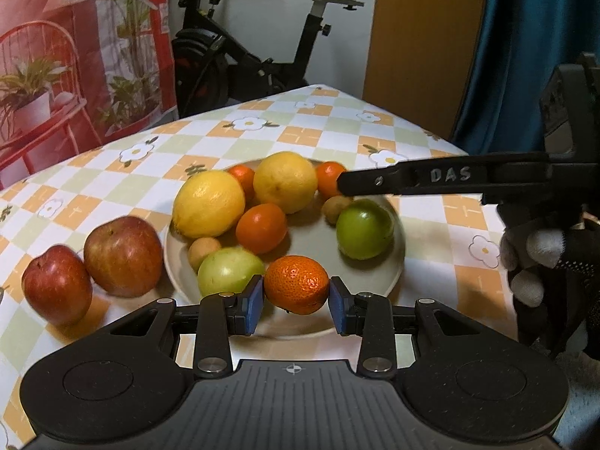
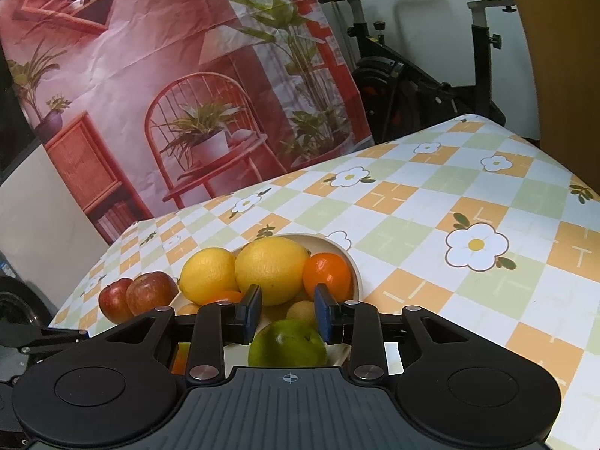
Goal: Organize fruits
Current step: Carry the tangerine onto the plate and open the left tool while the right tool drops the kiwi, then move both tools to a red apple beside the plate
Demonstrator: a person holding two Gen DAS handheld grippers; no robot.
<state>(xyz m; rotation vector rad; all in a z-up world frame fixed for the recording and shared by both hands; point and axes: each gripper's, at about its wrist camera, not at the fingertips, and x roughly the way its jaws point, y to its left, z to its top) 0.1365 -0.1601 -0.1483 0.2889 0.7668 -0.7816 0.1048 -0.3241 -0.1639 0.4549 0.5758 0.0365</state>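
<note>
Orange and dimpled, a mandarin (image 1: pixel 296 285) sits clamped between the blue pads of the left tool (image 1: pixel 296 300), at the near rim of the plate (image 1: pixel 390 277). Whether it rests on the plate or hangs just above it I cannot tell. The step in hand looks like sorting fruit by kind: this mandarin is either being taken out or set down.

The right tool (image 2: pixel 287 309) holds nothing; its jaws stand only a little apart, over a green fruit (image 2: pixel 287 345), with a lemon (image 2: pixel 272 268) beyond the gap. From the left view its arm reaches across the plate's far side.

Next, the mandarin wants a free spot. The plate is crowded, so it would have to go down gently, as round fruit rolls and may nudge its neighbours.

Two waxy red apples (image 1: pixel 123 255) lie touching on the bench (image 1: pixel 431 225), just left of the plate. The lemons are matt and pebbled, the green fruits smooth and glossy, and two small tan ones (image 1: pixel 204 252) dull. The plate is pale and shallow, and the cloth is a slick check with flowers.
</note>
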